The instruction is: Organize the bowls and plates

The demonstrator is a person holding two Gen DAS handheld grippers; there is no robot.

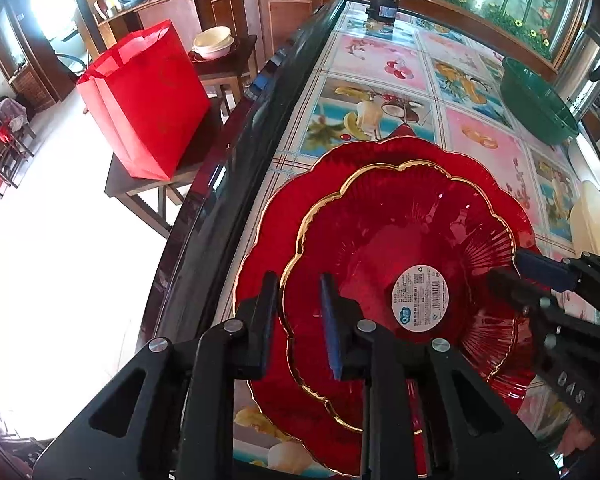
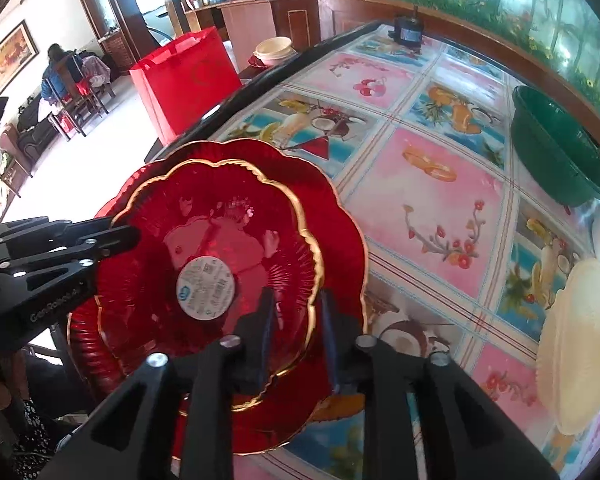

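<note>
A small red glass plate (image 1: 384, 240) with a gold scalloped rim and a round white label lies on a larger red scalloped plate (image 1: 284, 216), which lies on the fruit-patterned table. My left gripper (image 1: 300, 316) straddles the small plate's left rim, jaws a little apart around it. My right gripper (image 2: 298, 332) straddles the opposite rim of the small plate (image 2: 204, 220), jaws also a little apart; the large plate (image 2: 336, 240) shows beneath. Each gripper shows in the other's view, the right one (image 1: 512, 268) and the left one (image 2: 128, 232). Whether the pads press the rim is unclear.
A green plastic basin (image 2: 556, 148) stands at the far right of the table. A cream plate (image 2: 576, 344) lies at the right edge. A black box (image 2: 408, 32) sits at the far end. A red bag (image 1: 144, 96) stands on a stool beyond the table's left edge (image 1: 220, 184).
</note>
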